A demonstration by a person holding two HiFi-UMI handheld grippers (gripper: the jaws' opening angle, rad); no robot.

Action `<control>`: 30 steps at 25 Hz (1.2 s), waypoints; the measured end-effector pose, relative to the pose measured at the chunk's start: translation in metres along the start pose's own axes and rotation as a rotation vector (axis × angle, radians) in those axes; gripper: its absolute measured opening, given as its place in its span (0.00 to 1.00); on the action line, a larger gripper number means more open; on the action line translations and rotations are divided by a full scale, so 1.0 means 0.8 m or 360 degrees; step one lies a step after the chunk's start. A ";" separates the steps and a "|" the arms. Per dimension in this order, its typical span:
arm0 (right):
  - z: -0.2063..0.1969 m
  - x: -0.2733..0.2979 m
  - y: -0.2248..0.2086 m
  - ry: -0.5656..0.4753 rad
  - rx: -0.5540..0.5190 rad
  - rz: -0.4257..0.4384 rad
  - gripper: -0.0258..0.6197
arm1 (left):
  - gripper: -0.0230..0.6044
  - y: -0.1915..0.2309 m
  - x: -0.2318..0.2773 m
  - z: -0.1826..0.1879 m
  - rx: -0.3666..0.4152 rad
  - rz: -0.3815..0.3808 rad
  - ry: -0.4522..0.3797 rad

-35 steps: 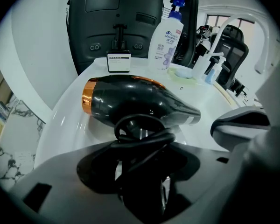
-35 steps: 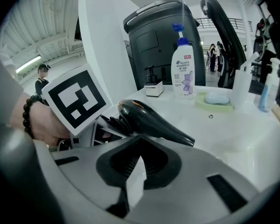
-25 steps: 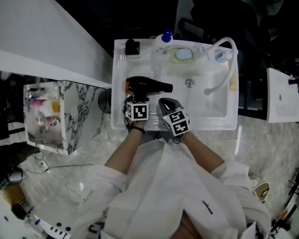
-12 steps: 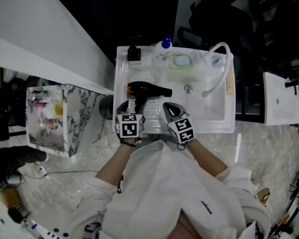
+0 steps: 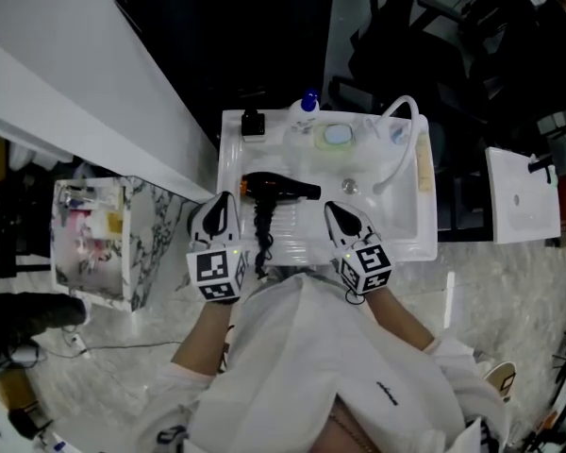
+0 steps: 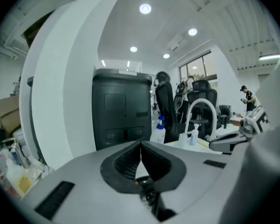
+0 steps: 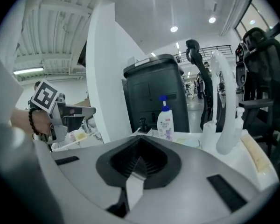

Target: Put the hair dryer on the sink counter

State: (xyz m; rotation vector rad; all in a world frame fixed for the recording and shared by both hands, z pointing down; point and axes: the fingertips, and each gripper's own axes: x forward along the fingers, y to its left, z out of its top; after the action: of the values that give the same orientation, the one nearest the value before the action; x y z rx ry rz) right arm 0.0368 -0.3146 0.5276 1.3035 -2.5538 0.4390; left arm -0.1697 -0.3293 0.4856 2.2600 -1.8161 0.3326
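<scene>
The black hair dryer [image 5: 280,189] lies on the white sink counter [image 5: 234,163] at the basin's left, its coiled cord [image 5: 261,235] trailing toward me. My left gripper [image 5: 218,211] hangs off the counter's left front corner, apart from the dryer; its jaws are closing, and in the left gripper view [image 6: 141,144] they meet with nothing between them. My right gripper [image 5: 340,217] hovers over the sink's front edge, right of the cord, and is shut and empty in the right gripper view [image 7: 139,140].
A pump bottle [image 5: 307,108], a small black item [image 5: 253,123] and a green soap dish [image 5: 337,135] line the sink's back edge. A white faucet [image 5: 402,149] arches at the right. A marble shelf unit [image 5: 91,243] stands left; another basin [image 5: 521,201] is at the right.
Both grippers have drawn back toward me from the dryer. The left one, formerly at the dryer's handle, has moved left and off it; the dryer stays on the counter.
</scene>
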 end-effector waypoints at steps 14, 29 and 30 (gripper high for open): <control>0.101 -0.087 -0.052 -0.0336 -0.0032 -0.0222 0.07 | 0.08 0.053 -0.070 0.084 0.0039 0.0073 -0.0493; 0.086 -0.099 -0.059 -0.0304 -0.0047 -0.0261 0.07 | 0.08 0.046 -0.065 0.078 0.0023 0.0059 -0.0470; 0.085 -0.100 -0.059 -0.0301 -0.0047 -0.0262 0.07 | 0.08 0.046 -0.063 0.077 0.0019 0.0060 -0.0465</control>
State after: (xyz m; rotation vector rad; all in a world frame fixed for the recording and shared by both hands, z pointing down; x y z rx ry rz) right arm 0.1159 -0.3069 0.4444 1.5987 -2.5612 0.2553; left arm -0.2140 -0.3092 0.4126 2.3881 -1.9992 0.0185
